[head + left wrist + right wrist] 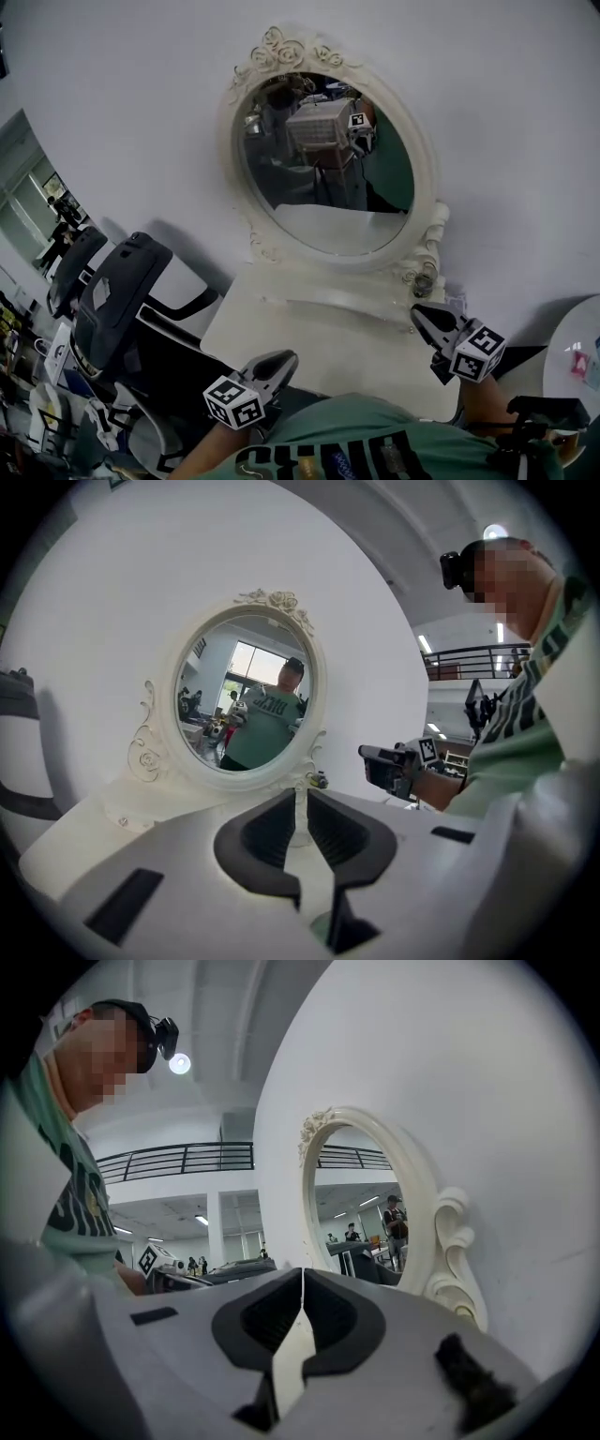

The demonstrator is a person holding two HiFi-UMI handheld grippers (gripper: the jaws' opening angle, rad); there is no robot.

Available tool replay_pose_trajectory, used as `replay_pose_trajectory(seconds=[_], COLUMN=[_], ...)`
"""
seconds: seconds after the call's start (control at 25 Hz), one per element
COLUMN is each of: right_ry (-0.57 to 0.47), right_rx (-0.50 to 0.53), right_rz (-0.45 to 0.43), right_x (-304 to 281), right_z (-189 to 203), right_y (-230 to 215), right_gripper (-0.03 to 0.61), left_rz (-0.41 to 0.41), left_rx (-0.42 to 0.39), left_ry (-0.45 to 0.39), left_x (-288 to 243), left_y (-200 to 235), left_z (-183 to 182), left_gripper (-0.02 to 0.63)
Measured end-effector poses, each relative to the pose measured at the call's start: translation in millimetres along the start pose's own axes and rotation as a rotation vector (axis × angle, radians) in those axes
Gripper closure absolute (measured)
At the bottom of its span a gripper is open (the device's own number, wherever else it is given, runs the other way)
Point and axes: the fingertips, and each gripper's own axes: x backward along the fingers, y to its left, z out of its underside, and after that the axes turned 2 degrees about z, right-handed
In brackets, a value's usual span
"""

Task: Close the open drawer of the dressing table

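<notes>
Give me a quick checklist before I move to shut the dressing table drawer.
1. Drawer in sight: cannot tell. No view shows it. In the head view the person's shirt covers the front edge of the dressing table.
2. Left gripper free: ok. Its jaws are a slit apart with nothing between them.
3. Right gripper free: ok. Its jaws are together and hold nothing.
4. Grippers at drawer height: not ok. Both are up over the tabletop, pointing toward the mirror.
5. Office chair out of the way: cannot tell. It stands by the table's left corner.
</notes>
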Motion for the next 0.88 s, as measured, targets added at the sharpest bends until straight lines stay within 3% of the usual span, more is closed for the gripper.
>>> replay_pose_trajectory(seconds=[0.2,0.44,0.6,0.76,0.88], right_ry=[0.000,-0.008,-0.069,-0.101,-0.064], right_rx=[-0.025,0.021,-0.068,-0.105,-0.079], right_rz=[0.072,0.229,0.334,0.399,0.431], right_x=[-9,-51,-83,-95,-88], right_z=[4,4,3,-13,-22], right_y=[-15,0,15,14,13], right_gripper=[0.565,0.565,0.565,0.566,0.566], left_rz=[0.079,0.262,0.353,0.400,0.410], left_rx=[-0.014,-0.108,-0.099,-0.104,-0.077], left_ry=[-0.004,-0.048,-0.056,-0.101,-0.147], left_x=[-29,-44,-44,-46,-51], left_y=[31,91,139,159,152], left_z=[-25,-69,-92,-111,-112], left_gripper=[0.566,0.566,0.566,0.567,0.574])
